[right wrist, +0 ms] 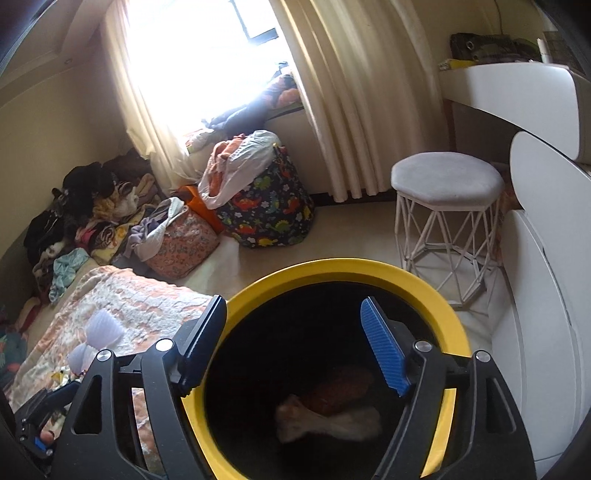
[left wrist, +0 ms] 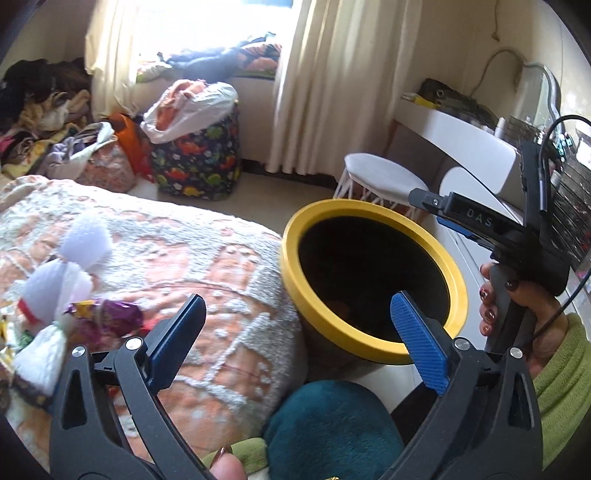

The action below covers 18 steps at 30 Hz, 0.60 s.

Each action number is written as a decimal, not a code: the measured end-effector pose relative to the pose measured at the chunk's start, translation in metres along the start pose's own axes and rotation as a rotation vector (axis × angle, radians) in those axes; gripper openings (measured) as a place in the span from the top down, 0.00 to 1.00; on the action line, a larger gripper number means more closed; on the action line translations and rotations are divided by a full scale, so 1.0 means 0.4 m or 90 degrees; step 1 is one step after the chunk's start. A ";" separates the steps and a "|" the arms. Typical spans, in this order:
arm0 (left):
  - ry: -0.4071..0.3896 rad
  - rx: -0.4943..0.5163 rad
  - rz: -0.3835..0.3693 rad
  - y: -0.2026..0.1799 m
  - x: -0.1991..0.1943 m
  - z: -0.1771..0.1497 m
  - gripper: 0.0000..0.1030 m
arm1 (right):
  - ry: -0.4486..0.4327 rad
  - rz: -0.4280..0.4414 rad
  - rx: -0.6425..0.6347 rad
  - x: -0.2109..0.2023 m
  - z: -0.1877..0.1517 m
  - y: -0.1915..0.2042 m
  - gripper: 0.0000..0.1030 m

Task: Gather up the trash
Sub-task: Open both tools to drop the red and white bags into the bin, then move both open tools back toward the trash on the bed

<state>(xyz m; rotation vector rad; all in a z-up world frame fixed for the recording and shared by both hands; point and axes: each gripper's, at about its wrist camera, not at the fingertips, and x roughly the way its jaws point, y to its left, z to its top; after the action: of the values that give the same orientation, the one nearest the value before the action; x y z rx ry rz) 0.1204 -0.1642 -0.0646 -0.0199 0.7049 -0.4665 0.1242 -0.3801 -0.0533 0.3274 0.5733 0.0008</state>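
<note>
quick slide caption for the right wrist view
Open right gripper poised over the yellow-rimmed bin, pale trash lying inside, bed alongside.

one yellow-rimmed bin point(right wrist: 436, 291), one white stool point(right wrist: 447, 181), two grippers

The left wrist camera is looking along its fingers over the bed's corner point(left wrist: 207, 273), with the yellow-rimmed bin point(left wrist: 373, 354) near on its right. The right wrist camera is hovering closer, peering steeply down into that bin point(right wrist: 332, 273). Both are facing the curtained window point(left wrist: 207, 26) and sharing the white stool point(right wrist: 447, 184).
</note>
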 end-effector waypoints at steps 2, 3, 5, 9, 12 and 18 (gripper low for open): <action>-0.007 -0.005 0.009 0.009 -0.013 0.003 0.11 | -0.001 0.008 -0.011 -0.003 0.000 0.019 0.27; -0.011 -0.008 0.014 0.015 -0.020 0.003 0.11 | -0.002 0.014 -0.016 -0.005 0.000 0.030 0.26; -0.020 -0.015 0.027 0.026 -0.034 0.007 0.11 | -0.004 0.025 -0.019 -0.010 0.002 0.048 0.25; -0.039 -0.029 0.052 0.057 -0.067 0.007 0.11 | -0.011 0.051 -0.026 -0.025 0.006 0.088 0.21; -0.054 -0.038 0.071 0.081 -0.092 0.007 0.11 | -0.016 0.066 -0.035 -0.036 0.008 0.114 0.20; -0.076 -0.064 0.095 0.134 -0.135 0.009 0.11 | -0.013 0.092 -0.047 -0.046 0.005 0.161 0.18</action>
<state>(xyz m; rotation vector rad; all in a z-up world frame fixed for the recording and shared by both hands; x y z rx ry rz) 0.1086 -0.0940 -0.0377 -0.0889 0.6069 -0.2837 0.1155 -0.3212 -0.0223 0.2965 0.5265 0.1566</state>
